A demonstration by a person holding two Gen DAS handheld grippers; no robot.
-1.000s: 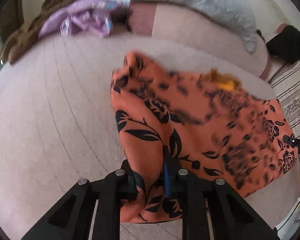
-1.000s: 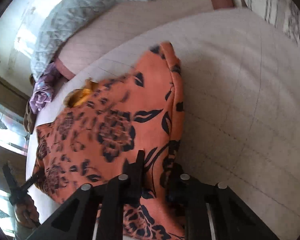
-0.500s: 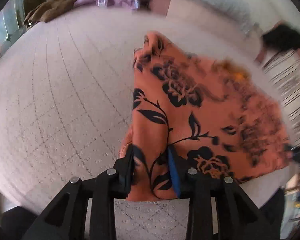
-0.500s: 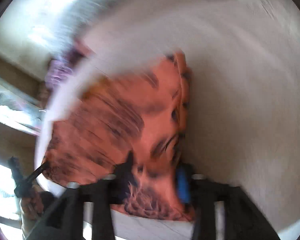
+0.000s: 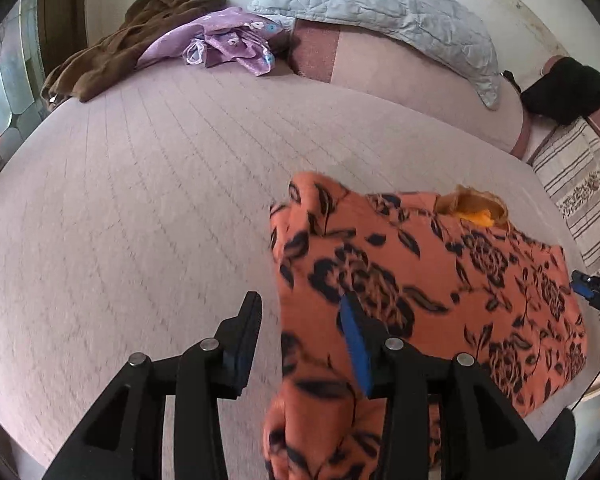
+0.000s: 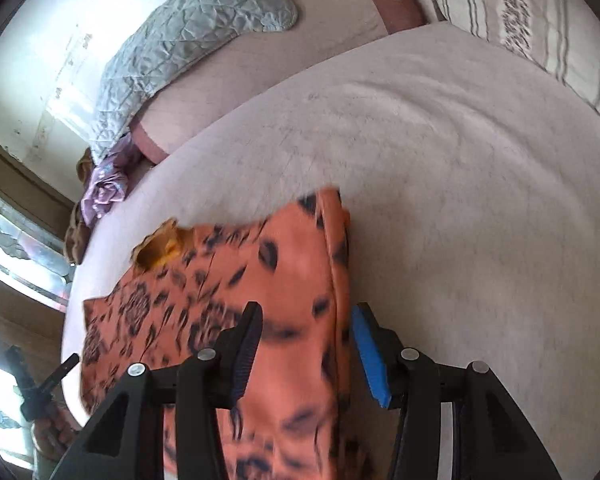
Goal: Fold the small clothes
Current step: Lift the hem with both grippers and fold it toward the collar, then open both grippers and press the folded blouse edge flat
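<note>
An orange garment with black flower print lies spread on the pale pink bed cover; its yellow-lined neck opening points to the far side. My left gripper is open, its fingers straddling the garment's left edge just above it. In the right wrist view the same garment lies under my right gripper, which is open with its fingers on either side of the garment's right edge. Neither gripper holds cloth.
A purple garment and a brown one lie at the bed's far left. A grey quilted pillow rests on a pink bolster. A striped cushion is at the right. The bed's front edge is near.
Both grippers were shut on the garment's edges one second ago; now both are open and the garment has dropped flat onto the bed.
</note>
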